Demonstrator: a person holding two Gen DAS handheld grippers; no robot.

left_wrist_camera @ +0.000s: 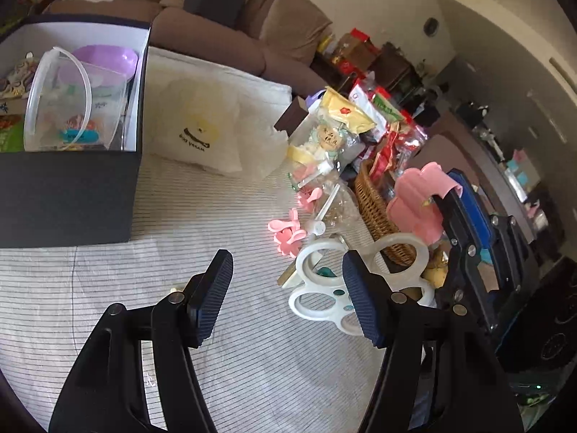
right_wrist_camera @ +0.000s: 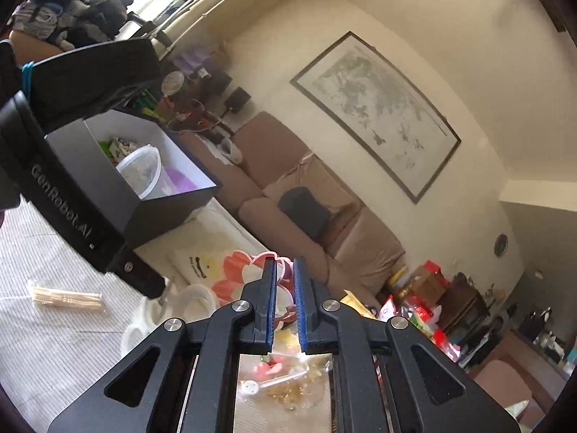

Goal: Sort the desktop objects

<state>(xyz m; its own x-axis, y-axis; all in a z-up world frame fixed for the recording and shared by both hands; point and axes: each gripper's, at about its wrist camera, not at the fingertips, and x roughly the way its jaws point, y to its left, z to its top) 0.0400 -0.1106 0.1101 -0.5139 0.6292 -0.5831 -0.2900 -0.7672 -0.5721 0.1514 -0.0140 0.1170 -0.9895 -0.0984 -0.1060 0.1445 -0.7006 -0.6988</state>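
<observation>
My left gripper [left_wrist_camera: 288, 263] hangs open over the striped tablecloth [left_wrist_camera: 144, 288] with nothing between its fingers. Just beyond its right finger lies a white plastic ring holder [left_wrist_camera: 321, 281]. Small pink flower clips [left_wrist_camera: 288, 234] and a clear packet [left_wrist_camera: 335, 209] lie behind it. My right gripper [right_wrist_camera: 285, 263] is shut on a pink flower-shaped dish [right_wrist_camera: 259, 258], held in the air. In the left wrist view the same dish [left_wrist_camera: 414, 202] is above the wicker basket [left_wrist_camera: 375, 205], with the right gripper [left_wrist_camera: 447, 187] on its rim.
A dark open box [left_wrist_camera: 68, 187] at the left holds a clear tub [left_wrist_camera: 72, 104] and a purple lid [left_wrist_camera: 108, 57]. A white bag [left_wrist_camera: 202, 130] and snack bags [left_wrist_camera: 331, 133] lie behind. A toothpick packet [right_wrist_camera: 65, 297] is on the cloth. A brown sofa [left_wrist_camera: 274, 29] is beyond.
</observation>
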